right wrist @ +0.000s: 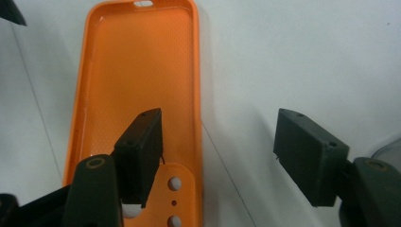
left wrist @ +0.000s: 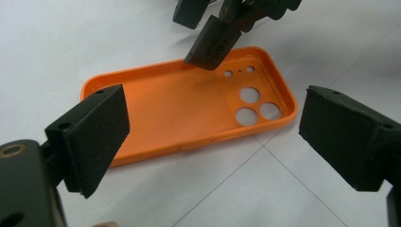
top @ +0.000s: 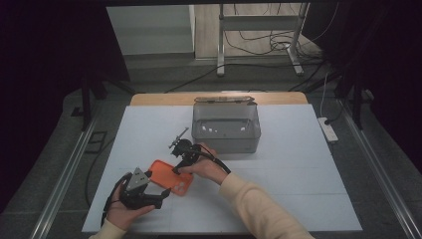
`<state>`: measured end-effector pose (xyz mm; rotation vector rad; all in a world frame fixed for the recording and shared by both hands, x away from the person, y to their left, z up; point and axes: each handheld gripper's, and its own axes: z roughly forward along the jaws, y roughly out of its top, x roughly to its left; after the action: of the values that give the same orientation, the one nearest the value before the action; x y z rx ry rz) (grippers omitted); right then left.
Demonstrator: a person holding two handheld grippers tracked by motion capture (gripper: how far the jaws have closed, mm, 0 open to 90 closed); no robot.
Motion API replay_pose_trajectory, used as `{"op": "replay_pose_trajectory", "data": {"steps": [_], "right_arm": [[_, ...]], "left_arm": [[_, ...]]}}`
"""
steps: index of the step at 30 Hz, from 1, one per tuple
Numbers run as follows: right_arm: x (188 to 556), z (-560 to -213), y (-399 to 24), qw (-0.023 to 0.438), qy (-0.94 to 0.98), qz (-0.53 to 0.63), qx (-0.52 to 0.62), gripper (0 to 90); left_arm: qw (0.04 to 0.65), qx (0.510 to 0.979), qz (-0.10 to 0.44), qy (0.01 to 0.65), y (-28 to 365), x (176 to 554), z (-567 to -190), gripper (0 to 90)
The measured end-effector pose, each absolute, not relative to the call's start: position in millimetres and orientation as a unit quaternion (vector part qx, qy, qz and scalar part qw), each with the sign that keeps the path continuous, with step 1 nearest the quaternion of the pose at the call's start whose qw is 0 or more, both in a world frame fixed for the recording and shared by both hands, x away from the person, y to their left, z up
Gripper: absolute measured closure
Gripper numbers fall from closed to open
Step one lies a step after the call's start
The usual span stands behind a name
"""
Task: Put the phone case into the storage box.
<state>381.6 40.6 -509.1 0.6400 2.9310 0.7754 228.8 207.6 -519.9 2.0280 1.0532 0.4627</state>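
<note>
An orange phone case lies hollow side up on the white table, with its camera holes toward the right gripper. My right gripper comes down over the case's camera end. In the right gripper view its jaws stand open: one finger is inside the case, the other out over the bare table, and the case's long rim runs between them untouched. My left gripper sits low at the case's near side. Its jaws are wide open and empty, framing the case beyond them.
A clear grey plastic bin stands behind the case toward the table's far edge. A white power strip lies off the table's right side. White table surface stretches to the right of my right forearm.
</note>
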Motion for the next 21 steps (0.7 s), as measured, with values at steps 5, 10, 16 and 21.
{"op": "replay_pose_trajectory", "data": {"steps": [5,10,16,21], "right_arm": [[382.7,-511.9,42.6,0.018,0.947,0.244,0.207,38.3],[382.3,-513.6,44.1,0.021,0.952,0.232,0.199,44.7],[381.6,-513.5,44.7,0.019,0.953,0.229,0.199,51.2],[380.9,-512.6,44.8,0.014,0.954,0.225,0.197,59.4]], "left_arm": [[0.392,0.802,0.181,0.413,207.2,228.8,-520.4,9.8],[0.393,0.802,0.181,0.413,207.4,228.8,-520.5,9.8],[0.392,0.802,0.181,0.412,207.6,228.7,-520.4,9.8],[0.392,0.803,0.181,0.412,207.2,228.8,-520.4,9.8]]}}
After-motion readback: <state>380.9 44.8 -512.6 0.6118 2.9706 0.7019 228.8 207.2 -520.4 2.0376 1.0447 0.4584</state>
